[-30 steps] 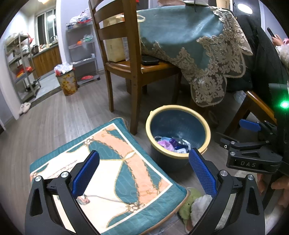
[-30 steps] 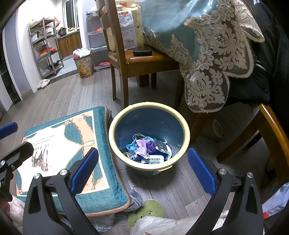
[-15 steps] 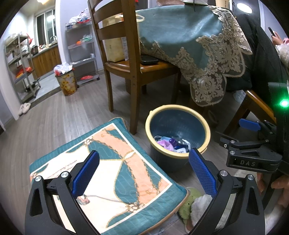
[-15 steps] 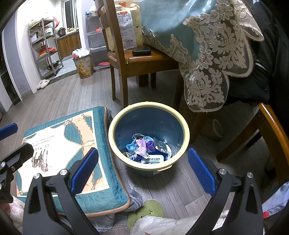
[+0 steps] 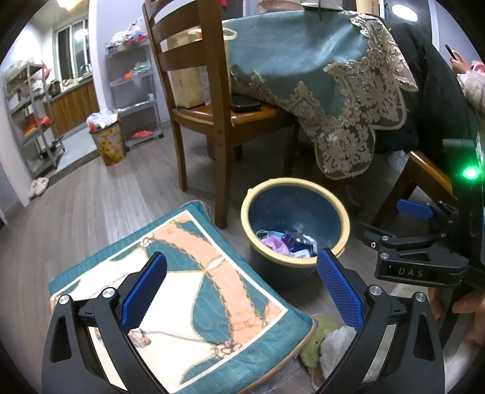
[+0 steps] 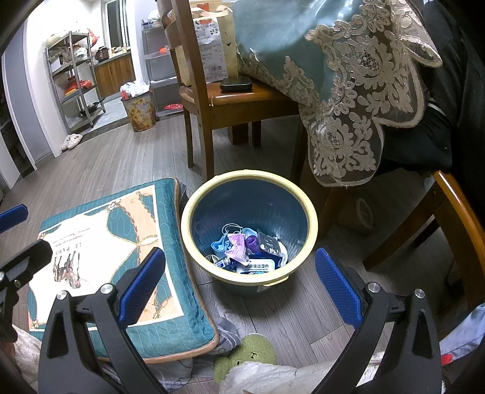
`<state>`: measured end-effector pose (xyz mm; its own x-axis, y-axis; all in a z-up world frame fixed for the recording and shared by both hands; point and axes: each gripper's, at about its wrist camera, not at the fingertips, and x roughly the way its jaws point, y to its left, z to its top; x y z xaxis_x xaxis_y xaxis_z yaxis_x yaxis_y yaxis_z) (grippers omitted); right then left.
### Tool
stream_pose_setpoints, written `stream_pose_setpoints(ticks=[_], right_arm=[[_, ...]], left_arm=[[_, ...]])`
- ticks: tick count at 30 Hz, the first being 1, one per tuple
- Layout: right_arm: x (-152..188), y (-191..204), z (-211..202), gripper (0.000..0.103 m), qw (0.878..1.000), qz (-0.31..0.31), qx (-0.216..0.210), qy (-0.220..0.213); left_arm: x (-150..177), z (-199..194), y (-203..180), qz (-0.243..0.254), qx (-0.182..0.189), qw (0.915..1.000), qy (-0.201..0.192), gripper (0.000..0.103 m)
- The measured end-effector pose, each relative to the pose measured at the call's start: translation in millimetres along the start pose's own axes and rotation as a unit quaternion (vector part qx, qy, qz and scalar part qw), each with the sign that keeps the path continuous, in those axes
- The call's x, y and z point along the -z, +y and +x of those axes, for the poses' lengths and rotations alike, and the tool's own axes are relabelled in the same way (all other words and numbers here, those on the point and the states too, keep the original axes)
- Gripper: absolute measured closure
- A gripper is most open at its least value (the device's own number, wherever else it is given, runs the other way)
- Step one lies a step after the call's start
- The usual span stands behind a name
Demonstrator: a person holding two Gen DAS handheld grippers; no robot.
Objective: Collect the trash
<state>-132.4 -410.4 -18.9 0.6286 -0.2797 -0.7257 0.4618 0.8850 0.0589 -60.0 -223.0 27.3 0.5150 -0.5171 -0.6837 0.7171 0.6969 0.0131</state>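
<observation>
Both grippers are hanging with fingers spread wide, gripping nothing. The trash (image 6: 245, 251) is lying in the bin (image 6: 194, 194) on the floor, sitting ahead between the right gripper (image 6: 239, 282) fingers, and off toward the left gripper (image 5: 241, 285)'s right finger (image 5: 339, 285).

Dim, cool indoor light fills both views, brighter toward the far kitchen doorway (image 6: 115, 39). A ceiling lamp (image 5: 407, 12) glares white at the top, and a green indicator light (image 5: 470, 173) blooms. Fisheye distortion bends the edges; corners are black, and near objects are soft.
</observation>
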Motion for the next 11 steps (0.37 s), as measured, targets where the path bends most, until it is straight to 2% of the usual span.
stream_pose_setpoints(ticks=[11], right_arm=[[-0.8,-0.6,0.3,0.006,1.0,0.0,0.0,0.0]], left_arm=[[1.5,3.7,4.1,-0.004,-0.005,0.9998,0.02,0.005]])
